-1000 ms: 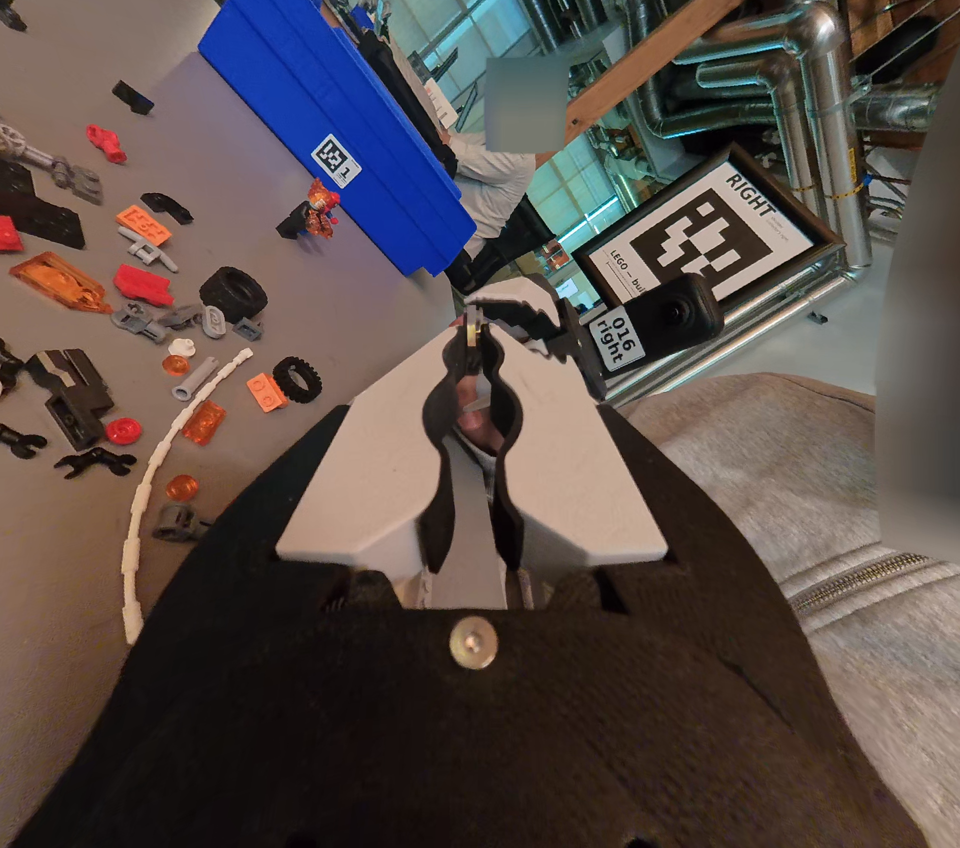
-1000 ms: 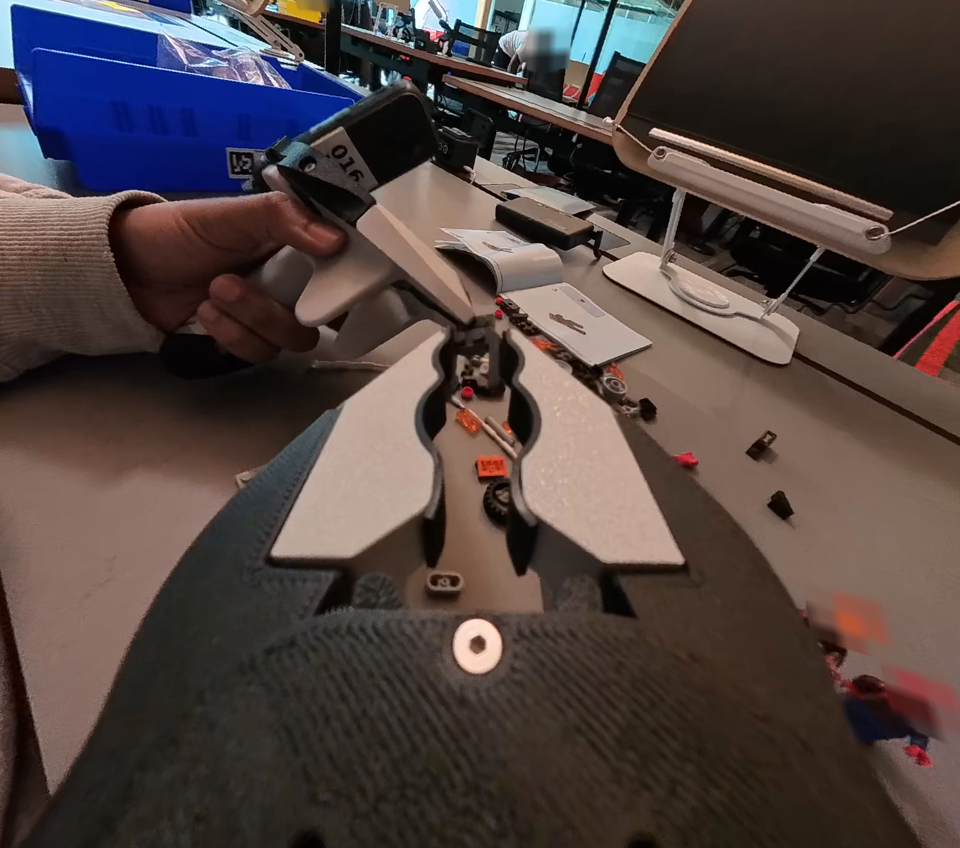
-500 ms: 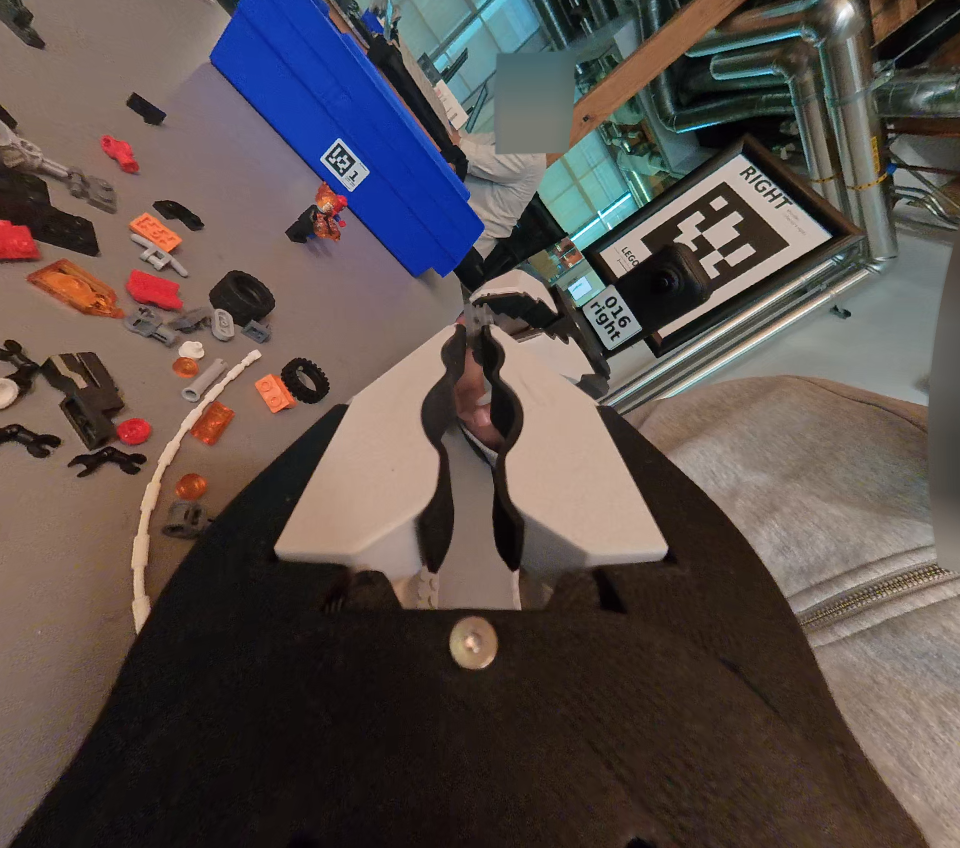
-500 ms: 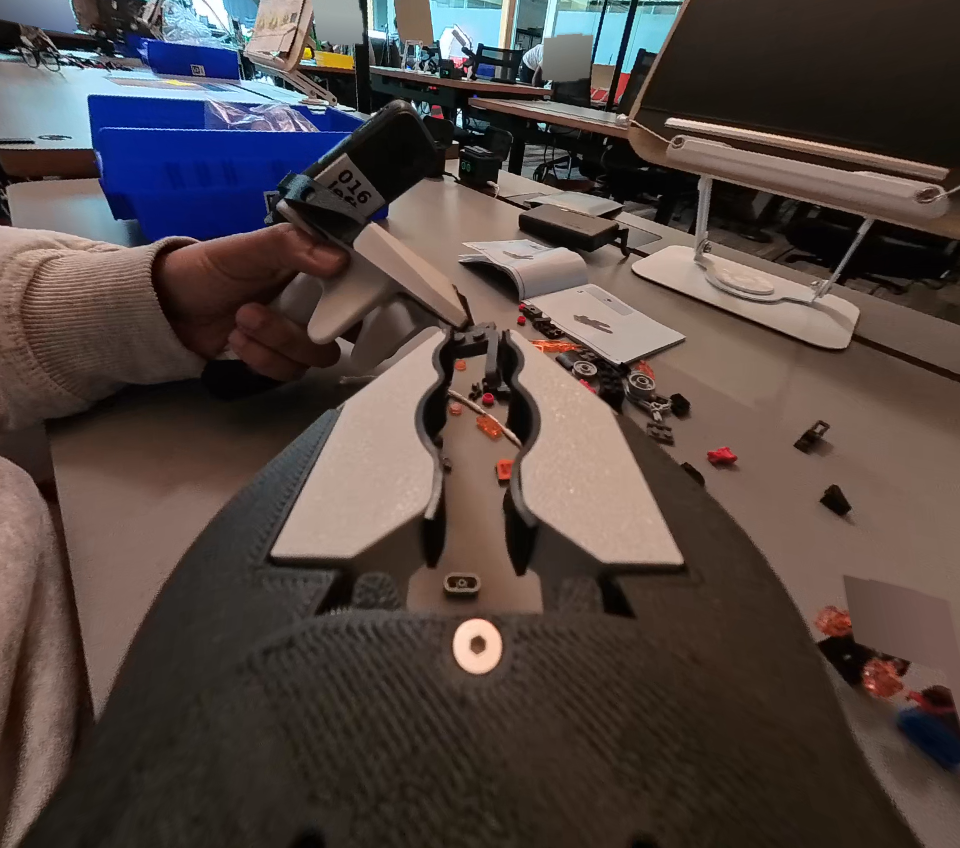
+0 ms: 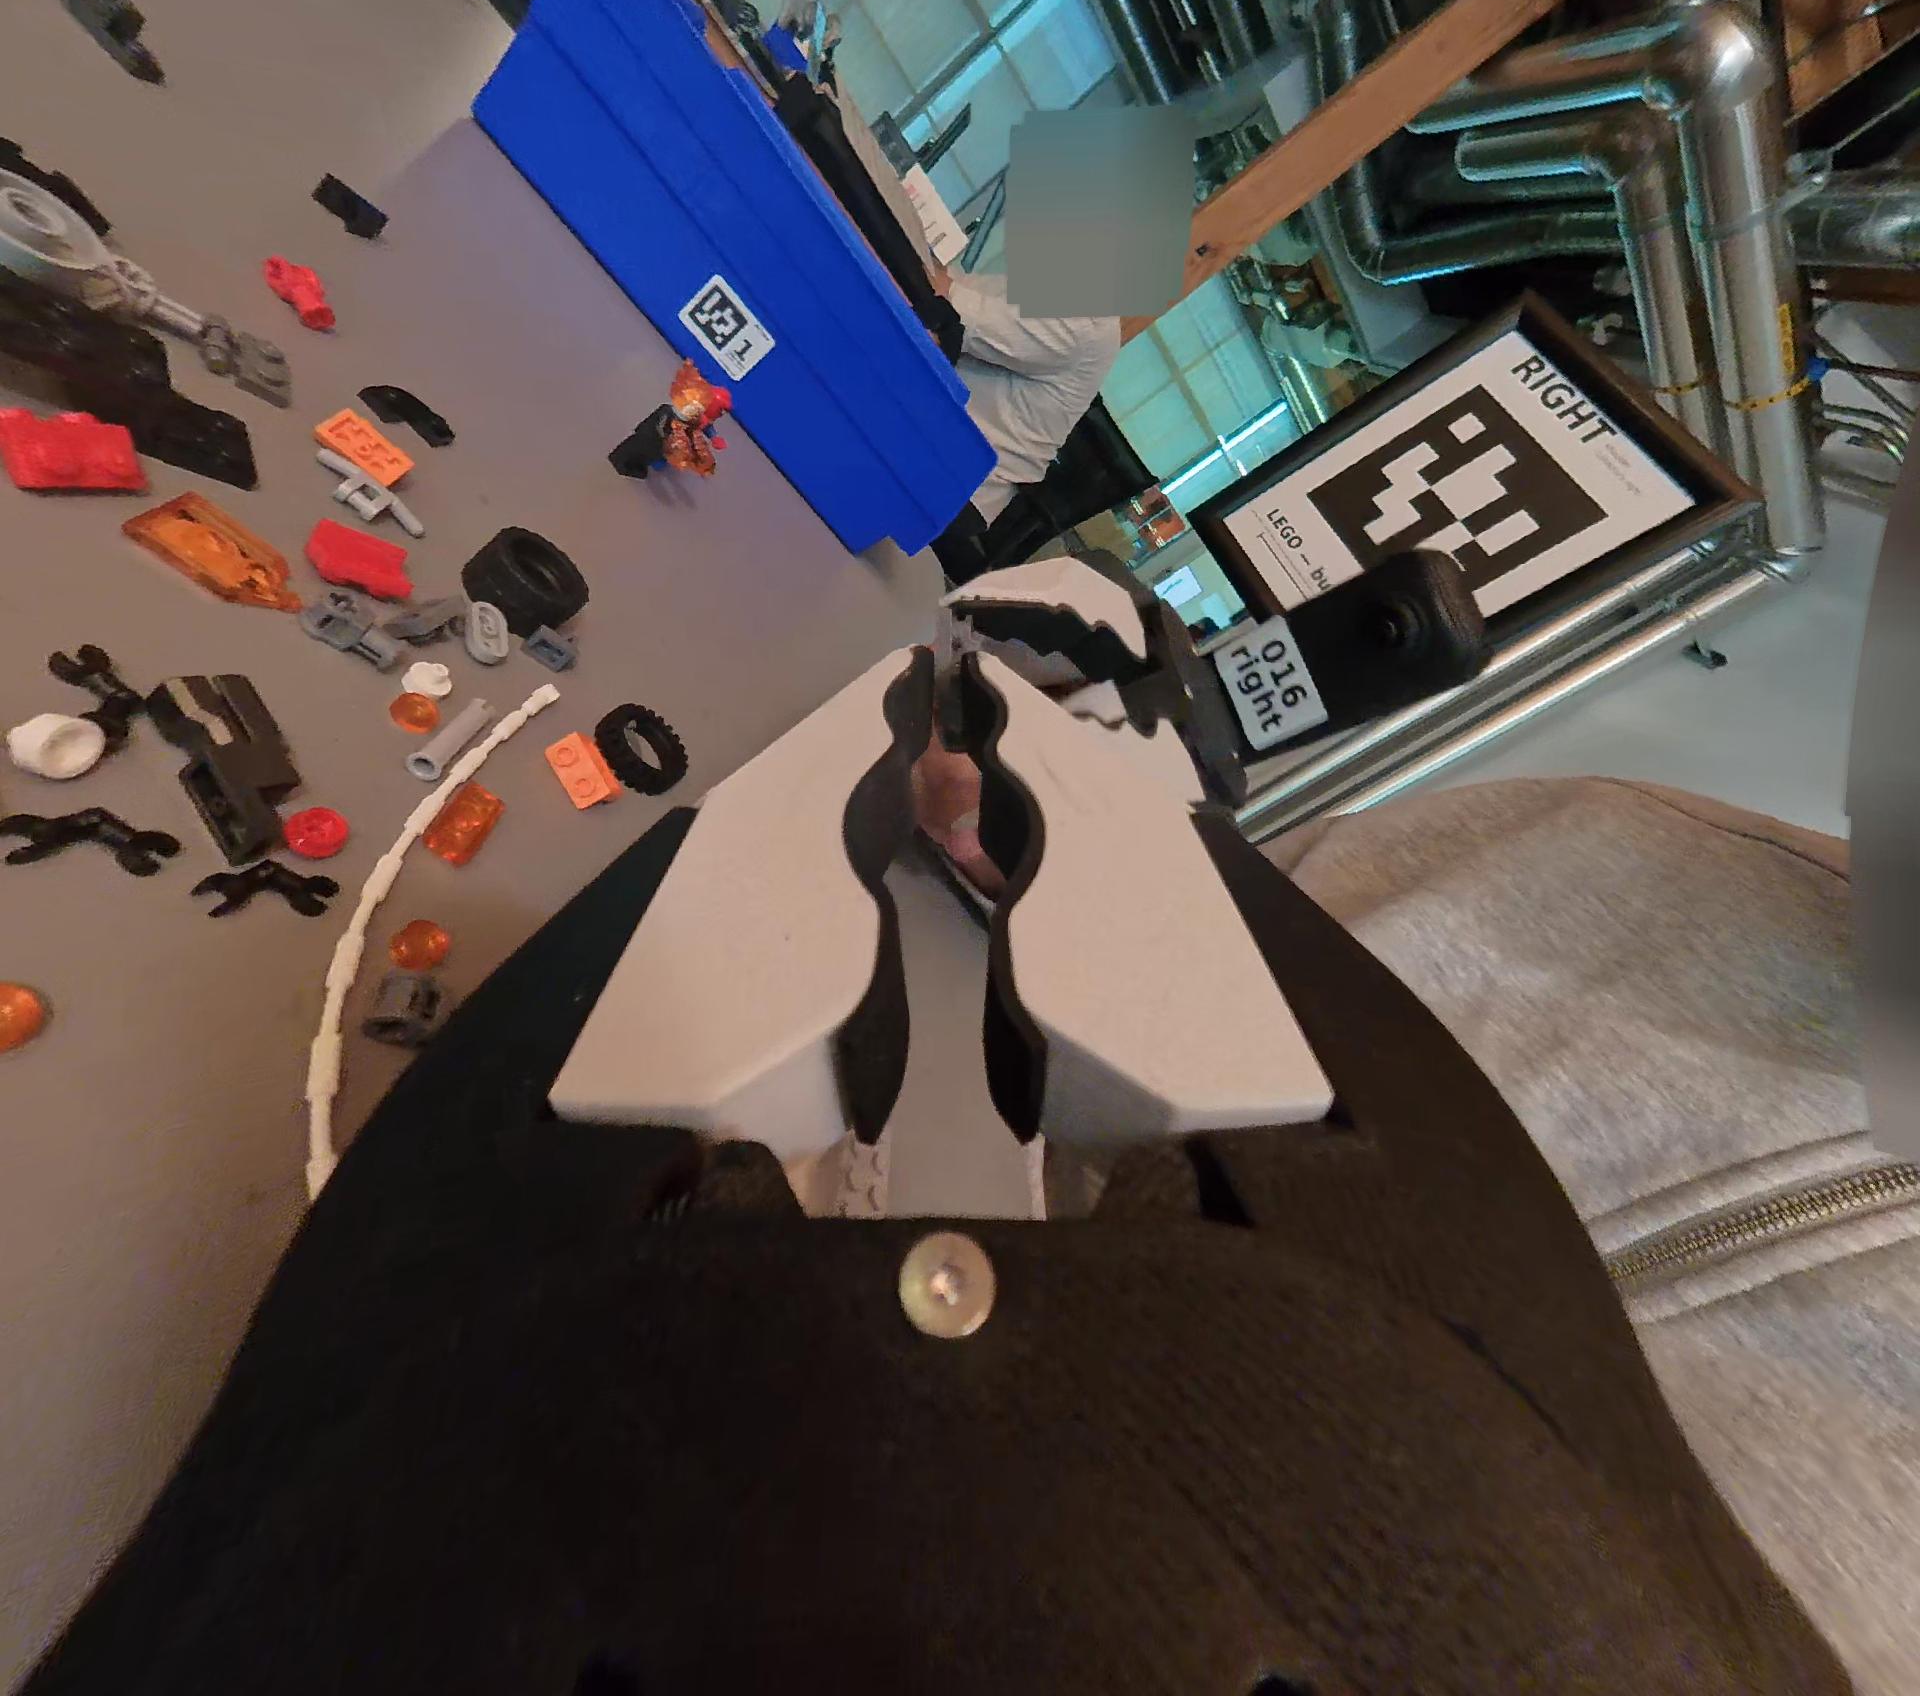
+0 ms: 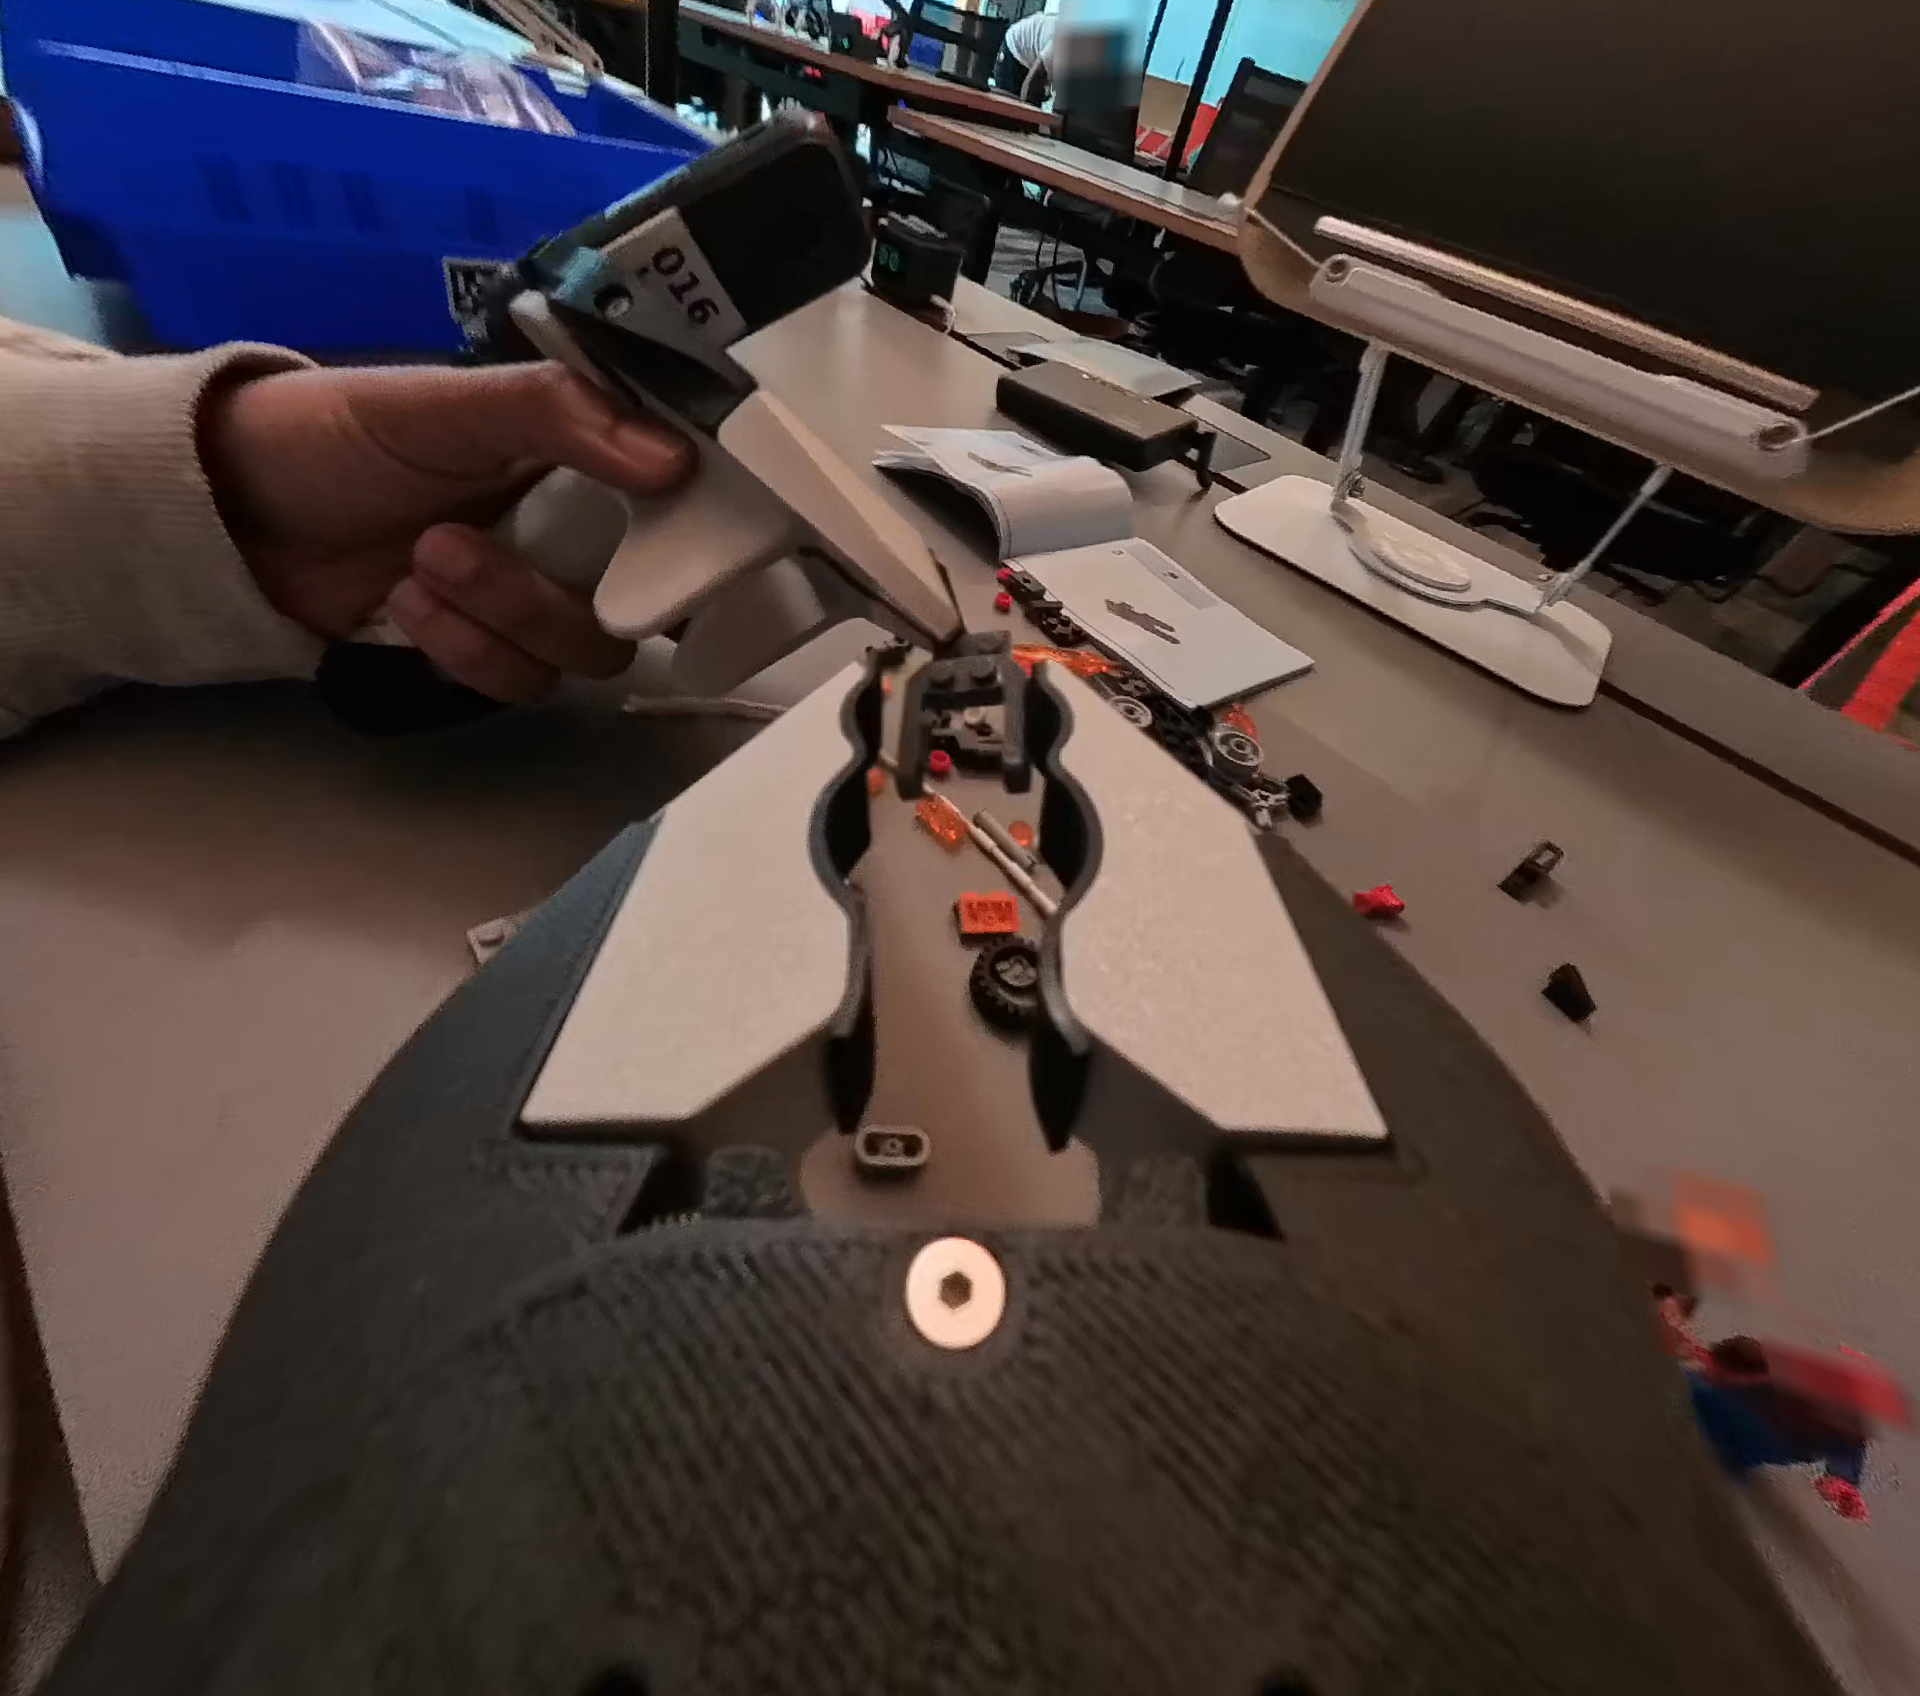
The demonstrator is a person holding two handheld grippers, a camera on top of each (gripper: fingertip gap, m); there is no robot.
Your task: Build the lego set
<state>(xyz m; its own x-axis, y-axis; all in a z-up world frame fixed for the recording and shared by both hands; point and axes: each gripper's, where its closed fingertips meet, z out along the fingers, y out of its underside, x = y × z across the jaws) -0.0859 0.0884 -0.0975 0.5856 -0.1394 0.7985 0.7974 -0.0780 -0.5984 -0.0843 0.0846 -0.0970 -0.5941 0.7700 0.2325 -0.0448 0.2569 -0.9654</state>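
1. The right wrist view shows the right gripper (image 6: 961, 690) with its jaws pinching a dark grey studded Lego sub-assembly (image 6: 961, 706) at the fingertips, raised above the grey table (image 6: 1455, 971).
2. The assembly's long axis runs along the fingers; its studded face points up toward the camera.
3. In the same view, the left gripper (image 6: 940, 607) — held by a hand (image 6: 436, 503) in a beige sleeve — comes down from the left, its tip touching the assembly's far end.
4. The left wrist view shows what the other hides: the left gripper (image 5: 951, 675) jaws are nearly pressed together on a thin grey piece (image 5: 951, 644), meeting the right gripper's tip (image 5: 1049, 628). The assembly itself cannot be made out here.
5. Only the left wrist view shows the loose parts spread — a black rubber tyre (image 5: 525, 581), a white segmented flexible strip (image 5: 353, 940), and a red plate (image 5: 68, 451) — with a blue plastic bin (image 5: 727, 275) behind.
6. Only the right wrist view shows the open instruction booklet (image 6: 1081, 545) and a monitor on a white stand (image 6: 1455, 566).
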